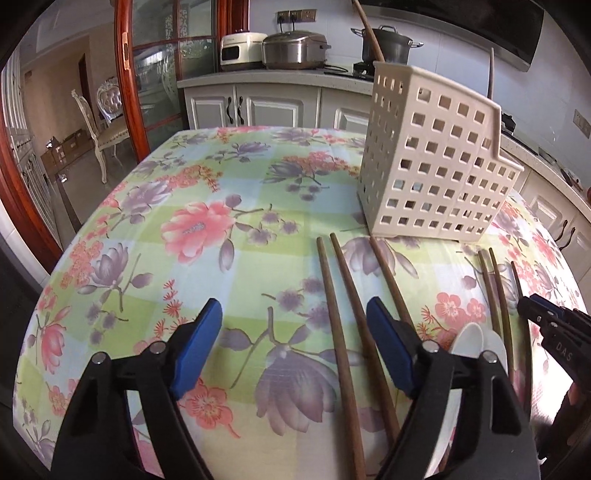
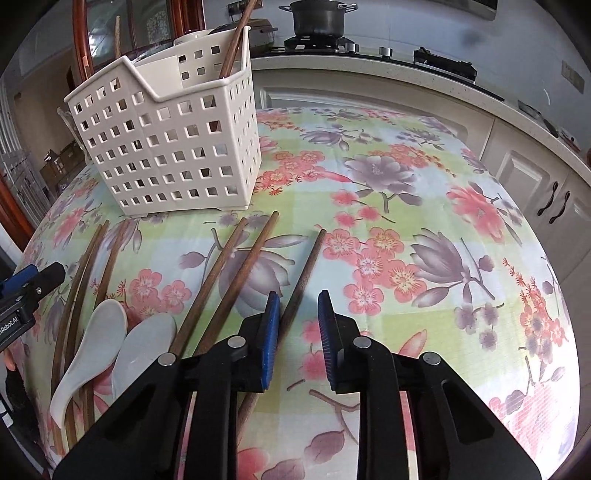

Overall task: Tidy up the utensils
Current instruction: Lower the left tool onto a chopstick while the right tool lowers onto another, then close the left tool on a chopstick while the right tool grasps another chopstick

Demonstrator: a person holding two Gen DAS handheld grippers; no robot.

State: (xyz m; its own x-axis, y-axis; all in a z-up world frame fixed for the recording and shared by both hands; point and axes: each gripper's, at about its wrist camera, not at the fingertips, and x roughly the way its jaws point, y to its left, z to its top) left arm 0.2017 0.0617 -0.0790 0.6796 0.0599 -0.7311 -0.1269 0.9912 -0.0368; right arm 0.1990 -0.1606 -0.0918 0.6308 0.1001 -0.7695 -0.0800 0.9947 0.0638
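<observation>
A white perforated utensil basket (image 1: 436, 162) (image 2: 166, 140) stands on the floral table, with one brown chopstick (image 2: 232, 40) leaning inside it. Several brown chopsticks (image 1: 343, 325) (image 2: 236, 280) lie loose on the cloth in front of it. Two white ceramic spoons (image 2: 107, 347) (image 1: 476, 339) lie beside a thinner chopstick group (image 2: 81, 273). My left gripper (image 1: 295, 347) is open above the cloth, one chopstick between its fingers. My right gripper (image 2: 297, 332) is open, straddling the rightmost chopstick (image 2: 303, 273) without closing on it.
The table with the floral cloth (image 2: 443, 240) drops away at its right and near edges. A kitchen counter with a pot (image 2: 317, 18), cooker (image 1: 295, 50) and cabinets runs behind. A chair (image 1: 99, 122) stands beyond a doorway at left.
</observation>
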